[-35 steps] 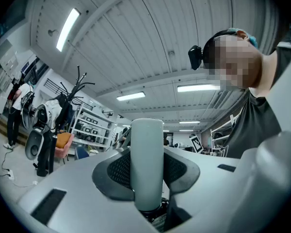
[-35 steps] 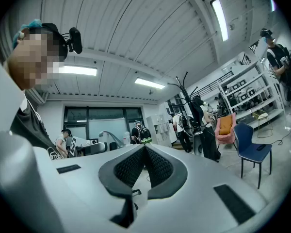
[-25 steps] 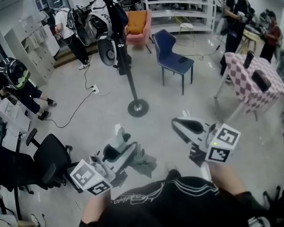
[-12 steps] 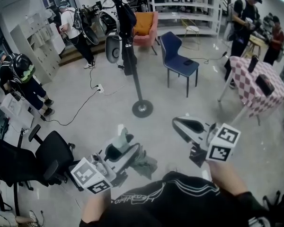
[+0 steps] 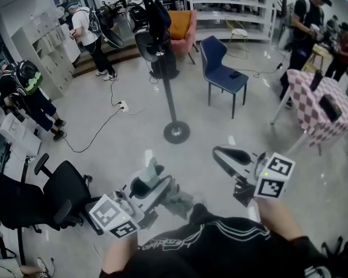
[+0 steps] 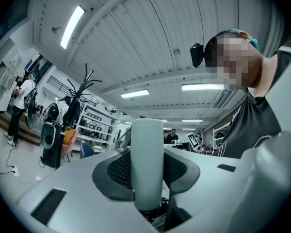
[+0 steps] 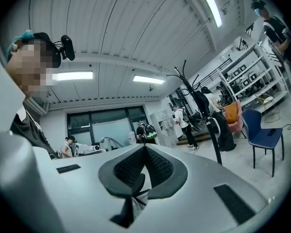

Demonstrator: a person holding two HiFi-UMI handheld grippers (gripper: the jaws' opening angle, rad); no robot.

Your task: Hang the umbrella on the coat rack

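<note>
Left claw (image 5: 152, 185) is clamped on the umbrella (image 6: 147, 159) handle, well short of the coat rack (image 5: 170, 91). Right claw (image 5: 220, 153) is fully closed and empty. Advised: firm grip, approach 1 free hook.

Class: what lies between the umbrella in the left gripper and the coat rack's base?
Nothing: in the head view only bare grey floor separates the umbrella in the left gripper from the coat rack's round base.

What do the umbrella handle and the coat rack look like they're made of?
The umbrella handle looks like plastic: pale grey-green, smooth and matte, no grain or weave. The coat rack is likely painted metal: a thin, straight dark pole over a round, flat base with a faint sheen.
</note>
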